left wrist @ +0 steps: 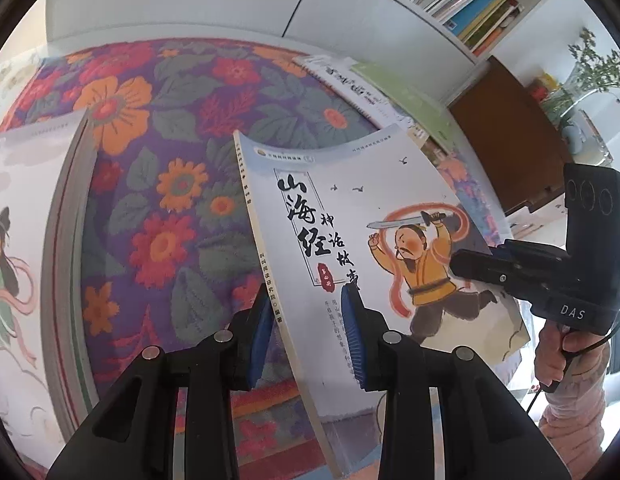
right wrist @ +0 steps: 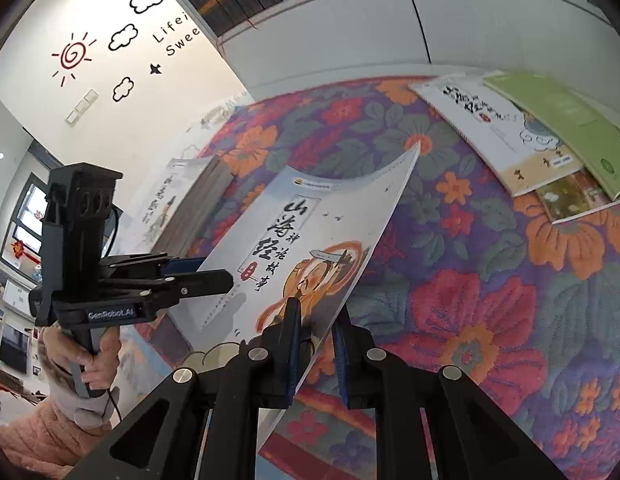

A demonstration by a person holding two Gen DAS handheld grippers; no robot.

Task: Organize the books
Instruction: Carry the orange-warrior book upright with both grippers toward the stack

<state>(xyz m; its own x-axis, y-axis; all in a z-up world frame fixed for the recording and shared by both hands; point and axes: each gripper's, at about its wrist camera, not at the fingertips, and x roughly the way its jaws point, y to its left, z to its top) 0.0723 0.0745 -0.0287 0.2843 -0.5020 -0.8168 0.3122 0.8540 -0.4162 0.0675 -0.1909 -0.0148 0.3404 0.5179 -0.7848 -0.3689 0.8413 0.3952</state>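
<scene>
Above the flowery rug (left wrist: 158, 184), a thin white book (left wrist: 350, 216) is held up, pinched at opposite edges by the left gripper (left wrist: 310, 320) and right gripper (right wrist: 316, 344), both clamped on it.

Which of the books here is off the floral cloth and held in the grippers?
The swordsman-cover book, lifted between left gripper and right gripper; the stack and green book lie flat.

1. Thin white book (left wrist: 350, 216) with a sword-swinging guy in orange on the cover, held up off the floral cloth, tilted and bowed.
2. Stack of similar books (left wrist: 50, 240) lies at left.
3. Few more books (right wrist: 522, 136), white and green, overlap at far right.
</scene>
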